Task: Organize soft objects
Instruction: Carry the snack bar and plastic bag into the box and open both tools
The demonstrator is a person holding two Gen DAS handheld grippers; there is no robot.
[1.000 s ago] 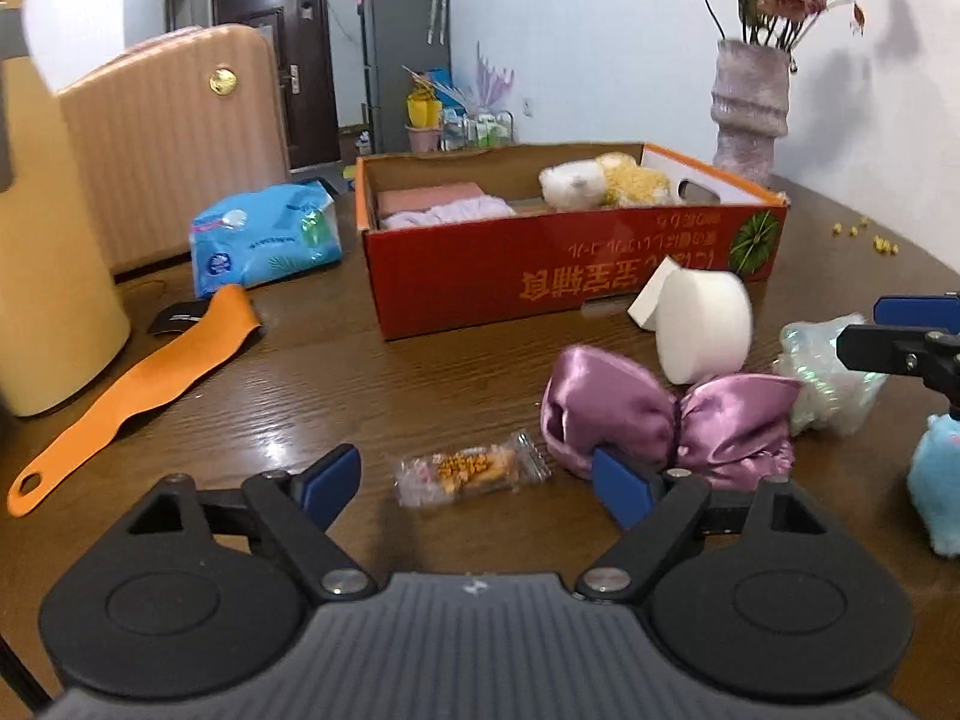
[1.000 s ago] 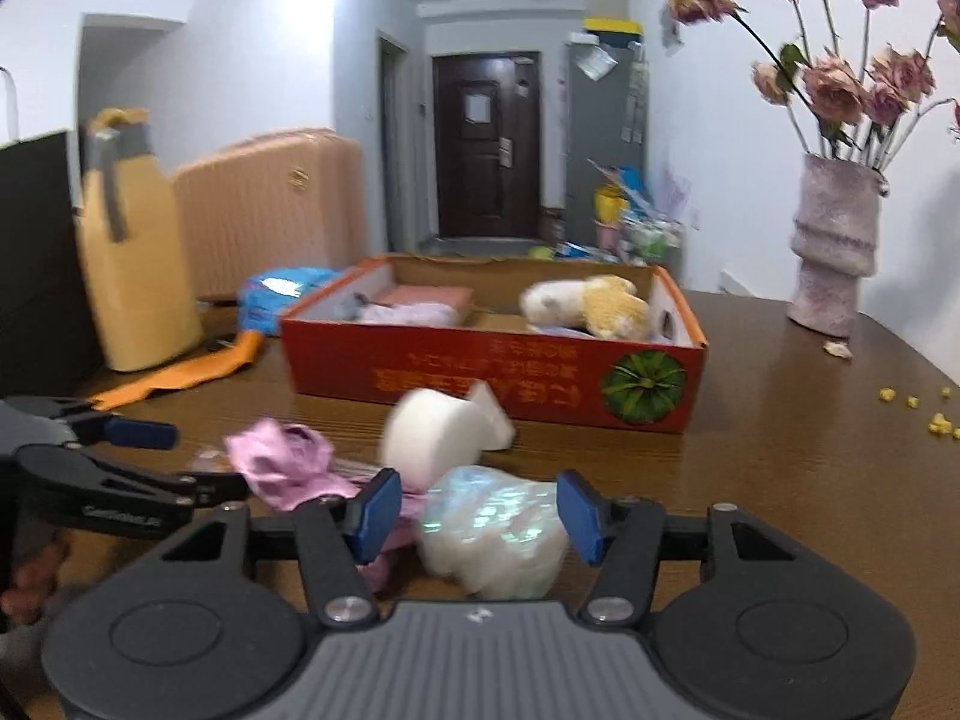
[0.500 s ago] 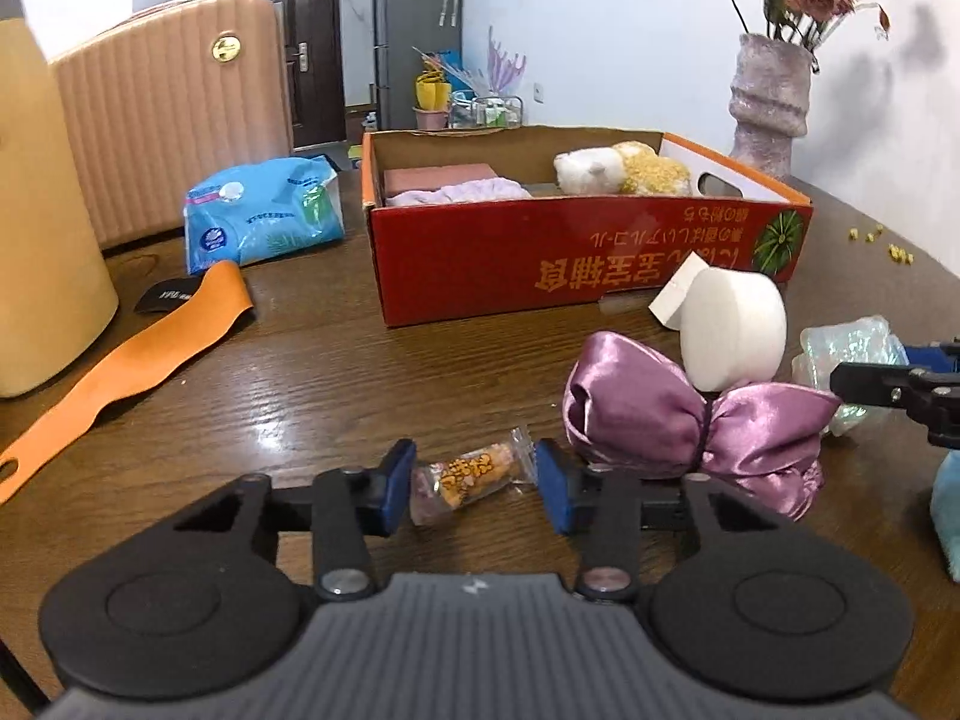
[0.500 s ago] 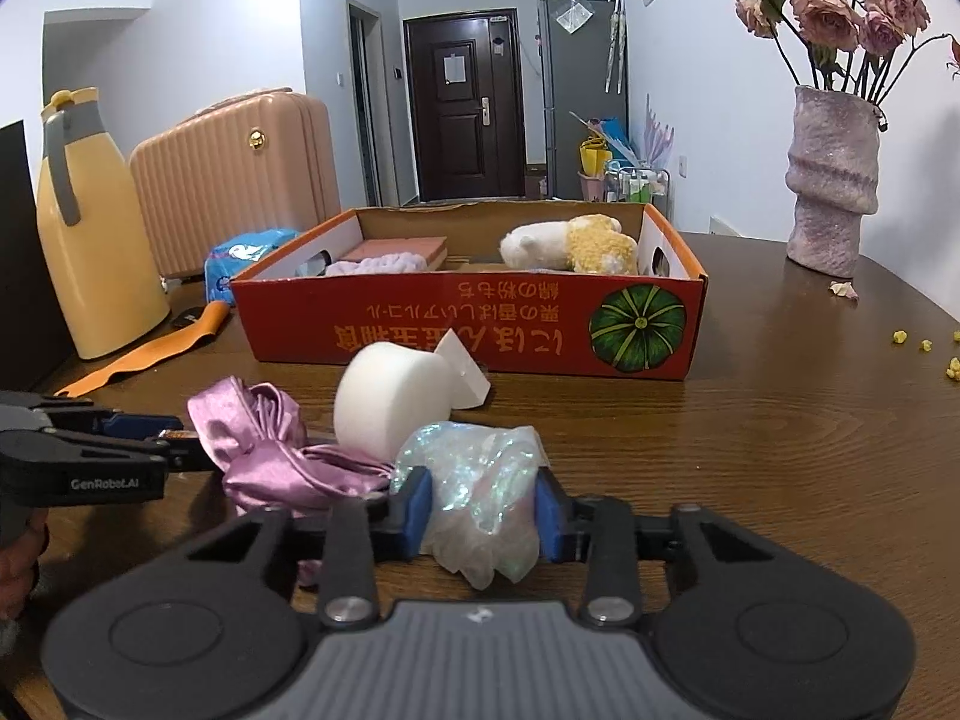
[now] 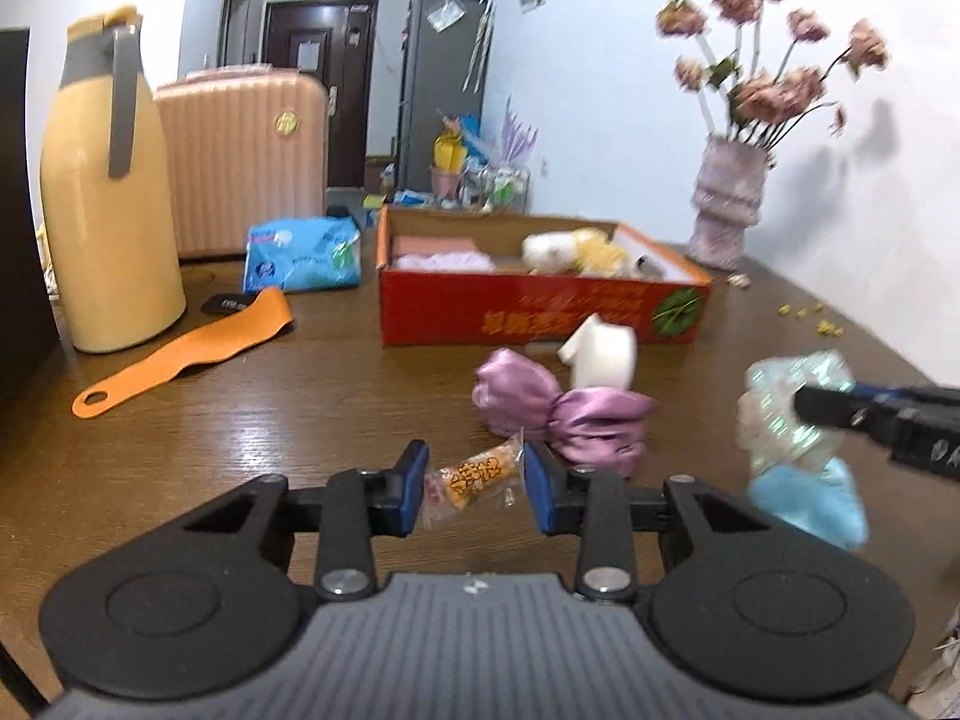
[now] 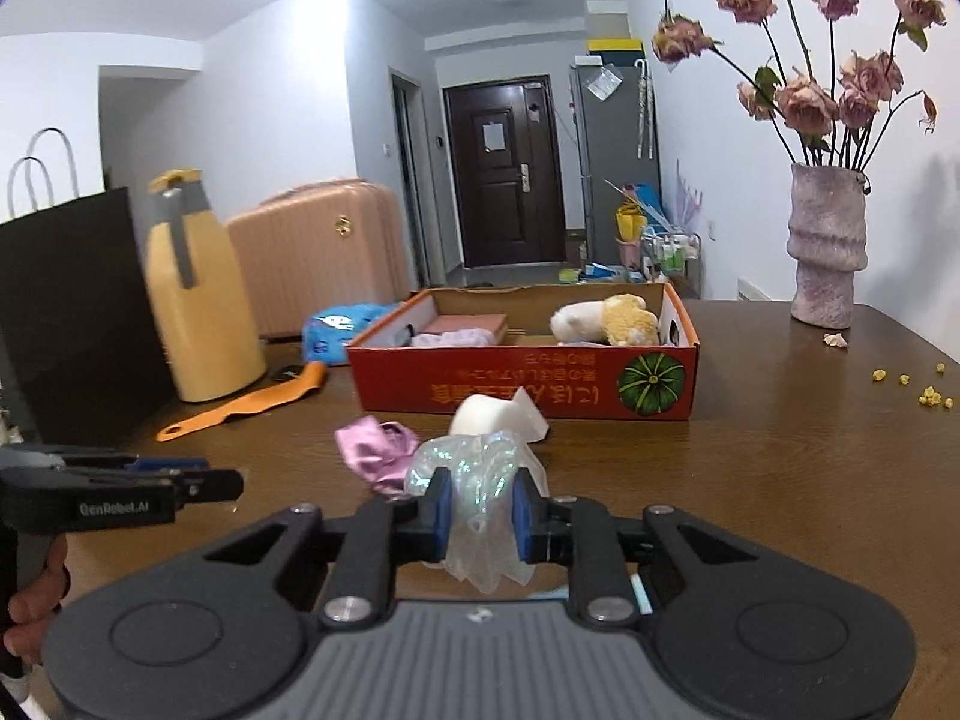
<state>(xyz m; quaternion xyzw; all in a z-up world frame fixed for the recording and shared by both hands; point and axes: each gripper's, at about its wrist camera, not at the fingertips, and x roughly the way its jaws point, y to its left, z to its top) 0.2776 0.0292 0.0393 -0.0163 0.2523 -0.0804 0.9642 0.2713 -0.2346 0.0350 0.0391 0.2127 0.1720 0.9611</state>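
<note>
My left gripper (image 5: 474,489) is shut on a small snack packet (image 5: 473,476) and holds it above the table. My right gripper (image 6: 480,507) is shut on an iridescent plastic pouch (image 6: 480,480), lifted; the pouch shows at the right in the left wrist view (image 5: 786,408). A purple satin bow (image 5: 561,411) and a white sponge (image 5: 603,354) lie on the table before the red cardboard box (image 5: 540,315). The box holds a plush toy (image 6: 600,319) and folded pink cloth (image 6: 465,327). A blue plush (image 5: 810,501) lies under the pouch.
A yellow thermos jug (image 5: 108,210), an orange strap (image 5: 186,354) and a blue wipes pack (image 5: 303,255) are on the left. A black bag (image 6: 72,312) stands far left. A vase of dried roses (image 6: 825,252) is at the back right. Yellow crumbs (image 6: 912,387) dot the table.
Both grippers closed, the left on the snack packet and the right on the iridescent pouch, then both lifted their loads off the table.
</note>
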